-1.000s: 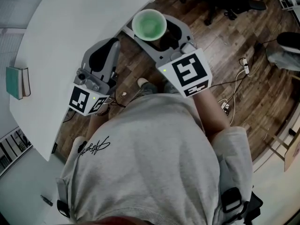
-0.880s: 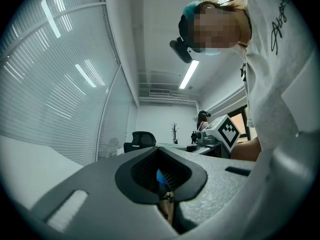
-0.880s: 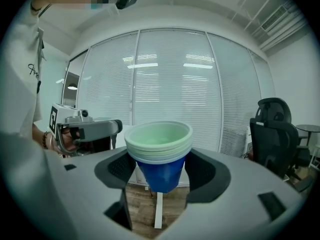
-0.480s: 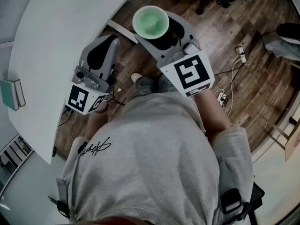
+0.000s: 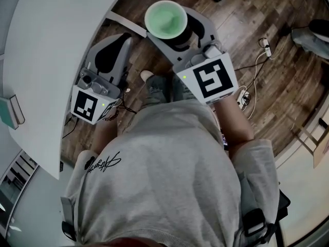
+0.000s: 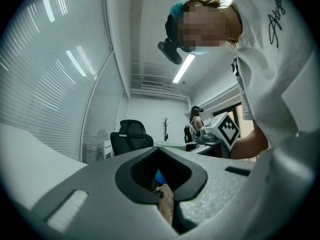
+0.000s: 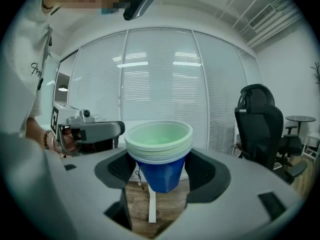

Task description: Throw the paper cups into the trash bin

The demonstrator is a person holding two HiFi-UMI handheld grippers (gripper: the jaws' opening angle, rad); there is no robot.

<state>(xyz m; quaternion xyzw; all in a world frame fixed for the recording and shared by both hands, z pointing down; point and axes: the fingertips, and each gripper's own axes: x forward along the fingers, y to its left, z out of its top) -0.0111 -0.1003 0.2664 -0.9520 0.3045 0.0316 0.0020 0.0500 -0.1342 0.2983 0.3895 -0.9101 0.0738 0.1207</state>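
You're holding the stacked cups (image 5: pixel 165 18) in your right gripper (image 5: pixel 174 31), off the counter (image 5: pixel 46 50); left gripper (image 5: pixel 117 48) clenched, empty. Bin isn't showing, drop is pending.

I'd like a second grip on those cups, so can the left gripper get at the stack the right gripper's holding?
Probably yes. The left gripper is shut and empty, close beside the right gripper, with only open wood floor between it and the paper cups. It would have to open first.
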